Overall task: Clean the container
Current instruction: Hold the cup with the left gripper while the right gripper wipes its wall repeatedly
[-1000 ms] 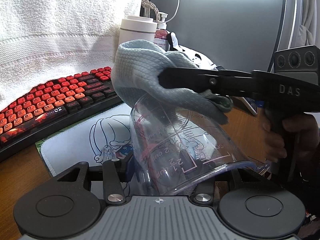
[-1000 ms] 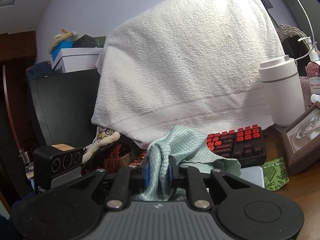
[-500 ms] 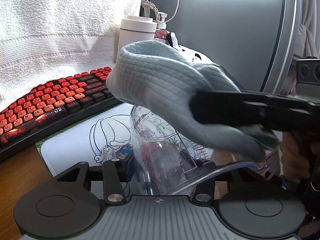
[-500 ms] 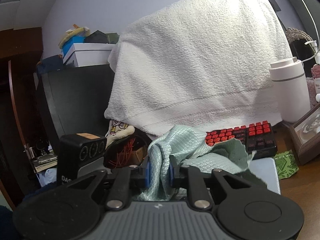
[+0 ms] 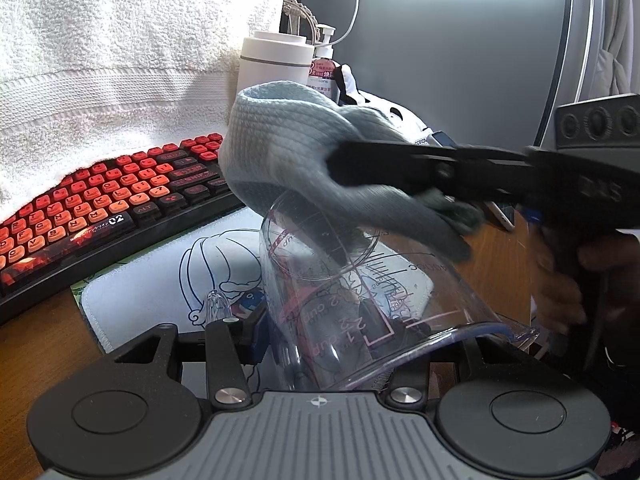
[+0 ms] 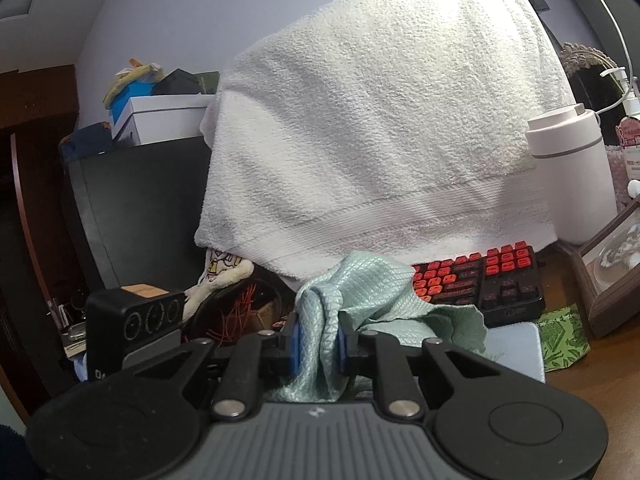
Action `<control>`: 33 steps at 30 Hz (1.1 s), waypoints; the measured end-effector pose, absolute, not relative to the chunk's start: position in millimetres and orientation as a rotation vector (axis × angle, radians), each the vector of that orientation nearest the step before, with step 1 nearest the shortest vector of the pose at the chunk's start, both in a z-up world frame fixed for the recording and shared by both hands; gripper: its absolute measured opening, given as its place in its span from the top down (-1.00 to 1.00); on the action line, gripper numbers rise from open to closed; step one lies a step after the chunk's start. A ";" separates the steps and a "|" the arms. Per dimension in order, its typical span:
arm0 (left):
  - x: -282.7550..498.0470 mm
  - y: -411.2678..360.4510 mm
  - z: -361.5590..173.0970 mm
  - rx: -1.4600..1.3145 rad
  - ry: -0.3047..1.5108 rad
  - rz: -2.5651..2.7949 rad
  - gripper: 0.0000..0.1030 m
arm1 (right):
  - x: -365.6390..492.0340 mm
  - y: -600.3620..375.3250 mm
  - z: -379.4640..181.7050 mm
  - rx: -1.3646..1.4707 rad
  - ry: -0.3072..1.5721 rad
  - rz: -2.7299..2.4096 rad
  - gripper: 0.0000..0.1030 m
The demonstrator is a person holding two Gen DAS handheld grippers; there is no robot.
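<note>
Two grippers are engaged. Left gripper (image 5: 320,344): jaws partly apart and clamped on the rim end of a clear measuring cup (image 5: 360,292), which lies tilted on its side, base pointing away from the jaws, above a white printed mouse pad (image 5: 160,280). Right gripper (image 6: 318,344): jaws closed together on a fold of pale blue-green microfibre cloth (image 6: 360,296); the bunched cloth projects ahead of the jaws and rests against the cup's upturned base. A red-keyed keyboard (image 5: 100,208) lies beyond the left jaws.
</note>
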State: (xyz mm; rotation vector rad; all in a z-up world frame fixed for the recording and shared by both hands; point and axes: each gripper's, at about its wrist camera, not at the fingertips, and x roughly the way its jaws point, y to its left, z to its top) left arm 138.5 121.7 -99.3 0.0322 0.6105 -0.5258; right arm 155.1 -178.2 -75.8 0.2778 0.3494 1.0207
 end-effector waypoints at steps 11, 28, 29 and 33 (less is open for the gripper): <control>143.1 124.8 -99.9 0.032 0.611 -0.526 0.11 | 151.1 -176.4 -77.2 0.284 0.342 0.984 0.68; 146.4 125.1 -100.4 0.032 0.612 -0.525 0.11 | 134.2 -177.9 -77.3 0.254 0.326 1.044 0.70; 146.9 125.4 -100.6 0.032 0.612 -0.525 0.11 | 136.1 -176.9 -76.7 0.239 0.320 1.036 0.70; 145.8 124.2 -100.1 0.032 0.611 -0.525 0.11 | 149.1 -175.3 -76.1 0.229 0.314 1.000 0.71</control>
